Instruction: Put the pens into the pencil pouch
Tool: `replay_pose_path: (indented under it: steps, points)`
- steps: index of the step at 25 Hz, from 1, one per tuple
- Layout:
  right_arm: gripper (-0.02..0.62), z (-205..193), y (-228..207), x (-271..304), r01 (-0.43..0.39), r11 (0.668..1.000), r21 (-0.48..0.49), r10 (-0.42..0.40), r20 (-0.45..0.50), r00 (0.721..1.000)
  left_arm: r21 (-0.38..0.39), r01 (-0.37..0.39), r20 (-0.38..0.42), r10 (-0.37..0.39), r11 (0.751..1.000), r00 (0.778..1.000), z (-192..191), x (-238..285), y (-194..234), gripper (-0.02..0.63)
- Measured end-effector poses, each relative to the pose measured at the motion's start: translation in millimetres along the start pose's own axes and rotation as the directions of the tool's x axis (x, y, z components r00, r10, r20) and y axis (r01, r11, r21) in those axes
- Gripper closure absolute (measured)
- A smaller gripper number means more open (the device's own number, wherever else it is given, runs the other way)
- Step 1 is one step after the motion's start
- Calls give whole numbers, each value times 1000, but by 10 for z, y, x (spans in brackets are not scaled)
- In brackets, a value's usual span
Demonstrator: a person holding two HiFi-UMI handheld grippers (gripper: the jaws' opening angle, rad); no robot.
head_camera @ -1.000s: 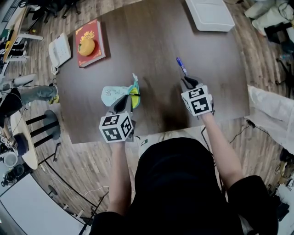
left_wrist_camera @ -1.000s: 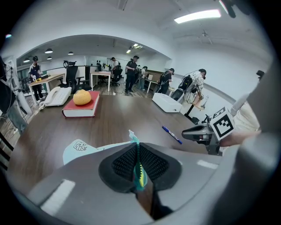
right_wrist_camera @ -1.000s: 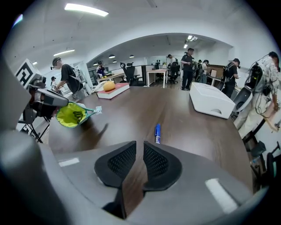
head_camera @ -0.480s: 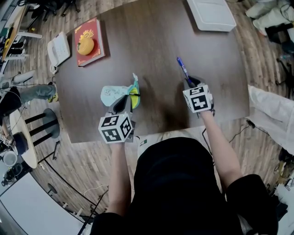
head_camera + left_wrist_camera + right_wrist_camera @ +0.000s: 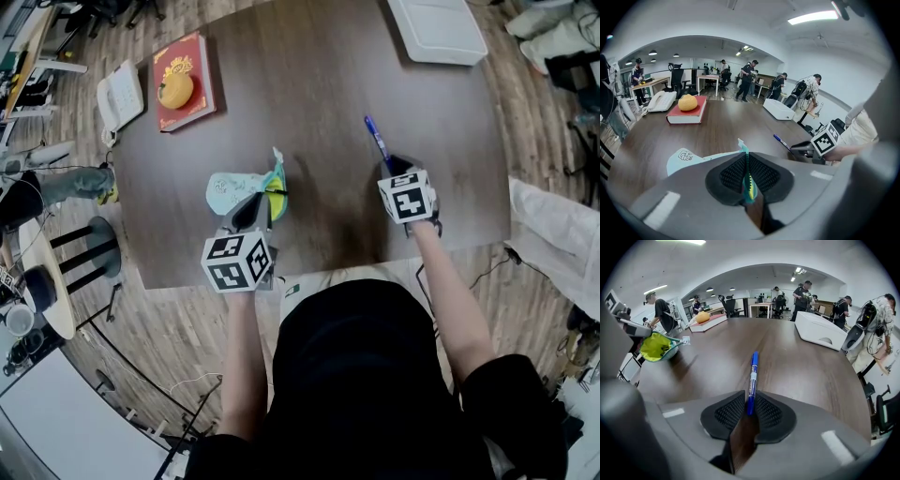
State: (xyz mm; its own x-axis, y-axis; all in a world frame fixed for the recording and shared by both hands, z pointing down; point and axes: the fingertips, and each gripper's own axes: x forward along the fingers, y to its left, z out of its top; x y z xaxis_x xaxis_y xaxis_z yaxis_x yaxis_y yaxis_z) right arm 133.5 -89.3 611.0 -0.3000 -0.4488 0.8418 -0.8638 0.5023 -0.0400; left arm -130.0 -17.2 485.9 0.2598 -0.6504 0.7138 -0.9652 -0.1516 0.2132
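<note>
The light-blue pencil pouch [image 5: 234, 190] with a yellow-green lining lies left of centre on the dark table [image 5: 319, 84]. My left gripper [image 5: 267, 200] is shut on the pouch's zipper edge [image 5: 746, 161], which stands up between the pads. A blue pen [image 5: 376, 139] lies flat on the table to the right. My right gripper [image 5: 392, 166] has come down over its near end. In the right gripper view the pen [image 5: 752, 373] runs straight away from the jaws. Its tail sits between the pads, which have just been opening and do not clamp it.
A red book [image 5: 185, 82] with an orange object [image 5: 176, 91] on it lies at the far left, a white phone [image 5: 120, 101] beside it. A white box [image 5: 438, 28] sits at the far right corner. People stand at desks beyond the table.
My right gripper has sunk toward the table and closed in on the pen's near end. The pen, the pouch and the left gripper have stayed where they were.
</note>
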Motion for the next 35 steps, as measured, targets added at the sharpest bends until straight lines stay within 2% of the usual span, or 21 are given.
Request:
replay_pose_path:
  steps: [14, 21, 27, 35]
  points:
    - [541, -25, -28, 76, 1, 1000, -14, -2, -16, 1000, -6, -6, 4, 6, 1000, 1000, 17, 0, 22, 589]
    - [548, -28, -24, 73, -7, 1000, 9, 7, -22, 1000, -6, -10, 3, 10, 1000, 1000, 8, -5, 12, 590]
    - [551, -13, -25, 78, -2, 1000, -23, 1, -16, 1000, -10, -12, 7, 12, 1000, 1000, 8, -8, 17, 591]
    - [551, -12, 119, -36, -55, 998, -43, 55, -7, 998, -17, -16, 12, 16, 1000, 1000, 6, -14, 39, 591]
